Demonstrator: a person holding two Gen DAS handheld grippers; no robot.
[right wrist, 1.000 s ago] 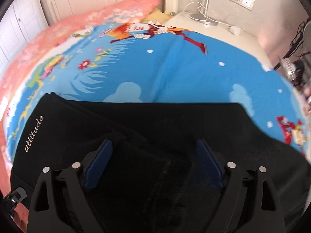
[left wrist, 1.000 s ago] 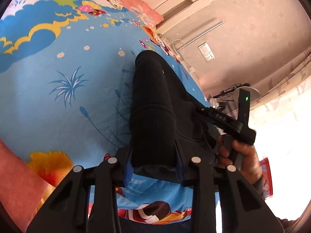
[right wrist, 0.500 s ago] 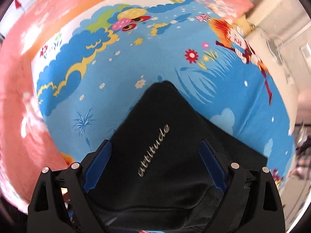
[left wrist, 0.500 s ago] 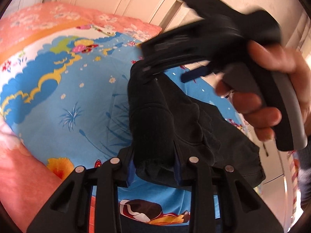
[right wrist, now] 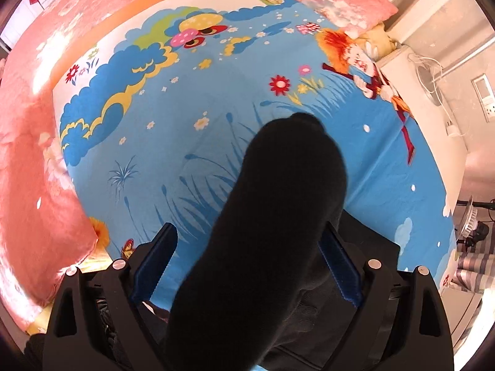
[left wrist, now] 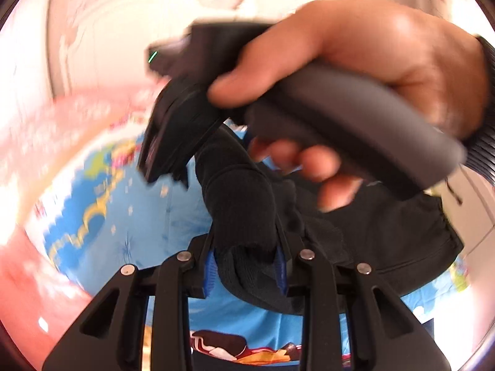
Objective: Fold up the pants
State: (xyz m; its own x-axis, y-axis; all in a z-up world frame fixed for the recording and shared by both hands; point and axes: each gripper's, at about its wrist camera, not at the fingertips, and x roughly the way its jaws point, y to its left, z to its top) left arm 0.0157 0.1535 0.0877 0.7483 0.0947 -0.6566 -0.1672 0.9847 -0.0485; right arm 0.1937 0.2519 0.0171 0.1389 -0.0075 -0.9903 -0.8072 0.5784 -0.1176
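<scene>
The black pants (left wrist: 244, 204) hang bunched over the blue cartoon bedsheet (left wrist: 123, 210). My left gripper (left wrist: 246, 266) is shut on a thick fold of the pants, lifted above the bed. The right gripper's body (left wrist: 185, 123) and the hand holding it fill the upper part of the left wrist view. In the right wrist view a leg of the black pants (right wrist: 278, 216) runs between my right gripper's (right wrist: 247, 262) blue pads (right wrist: 338, 269), which stand wide apart and do not pinch the cloth.
A pink blanket (right wrist: 34, 160) lies along the left and far side of the bed. A white nightstand with cables (right wrist: 430, 77) stands at the far right, with a wall socket (right wrist: 485, 99) behind it. White cupboard doors (left wrist: 123, 31) rise behind the bed.
Both grippers have risen with the pants, which have bunched into a narrower hanging shape. The right gripper and hand have come closer in front of the left camera.
</scene>
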